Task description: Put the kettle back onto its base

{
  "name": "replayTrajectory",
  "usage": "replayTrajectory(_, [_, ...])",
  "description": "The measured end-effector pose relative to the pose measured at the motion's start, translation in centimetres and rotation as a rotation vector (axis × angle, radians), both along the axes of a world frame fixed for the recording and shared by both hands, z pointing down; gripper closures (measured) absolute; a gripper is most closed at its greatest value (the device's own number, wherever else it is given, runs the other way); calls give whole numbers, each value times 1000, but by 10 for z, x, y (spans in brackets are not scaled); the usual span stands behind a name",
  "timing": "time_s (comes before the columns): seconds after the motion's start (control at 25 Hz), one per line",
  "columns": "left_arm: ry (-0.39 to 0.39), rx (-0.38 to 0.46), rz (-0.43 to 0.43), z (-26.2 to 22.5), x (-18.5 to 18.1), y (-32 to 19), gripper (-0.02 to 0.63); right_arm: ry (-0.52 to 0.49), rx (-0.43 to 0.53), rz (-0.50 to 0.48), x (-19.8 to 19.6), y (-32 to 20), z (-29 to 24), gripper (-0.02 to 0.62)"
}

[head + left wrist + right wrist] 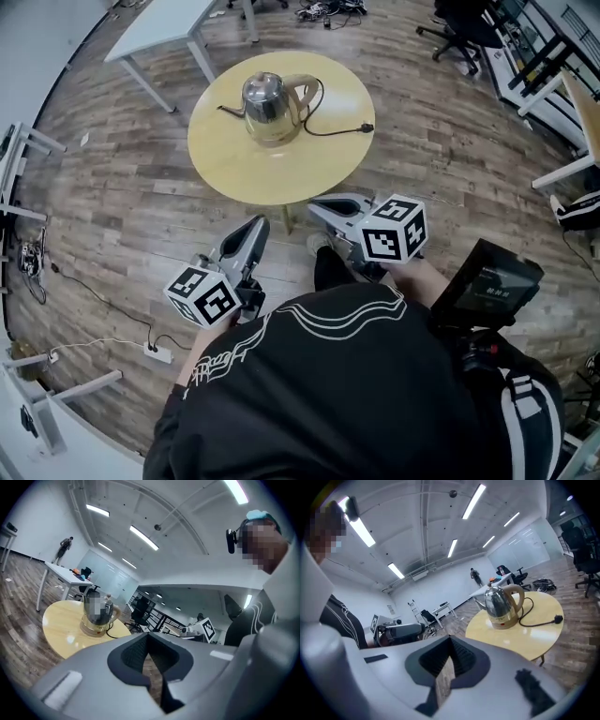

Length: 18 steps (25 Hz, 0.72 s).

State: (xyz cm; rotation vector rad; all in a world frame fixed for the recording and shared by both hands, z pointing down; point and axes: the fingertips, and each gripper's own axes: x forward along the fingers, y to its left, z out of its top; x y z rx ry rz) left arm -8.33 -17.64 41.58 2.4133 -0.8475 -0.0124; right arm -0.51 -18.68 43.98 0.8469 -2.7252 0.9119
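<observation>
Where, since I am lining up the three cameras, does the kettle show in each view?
Head view: the kettle stands top centre, just left of the midline.
Left gripper view: kettle at middle left, above the grey gripper body.
Right gripper view: kettle right of centre, at mid height.
Shared landmark: the round yellow table under it, seen in all three views.

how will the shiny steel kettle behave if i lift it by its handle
The shiny steel kettle is likely rigid, its polished body slippery. Held by the beige side handle it may swing spout-down. The floppy black cord beside it could drag if attached.
</observation>
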Motion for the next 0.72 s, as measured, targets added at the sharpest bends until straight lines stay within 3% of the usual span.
replayTrajectory(0.32, [-27,22,68,-21,0,78,601,11,20,47,-4,75,-14,589])
replayTrajectory(0.72, [4,15,91,-31,1,94,601,45,18,93,4,91,-19,589])
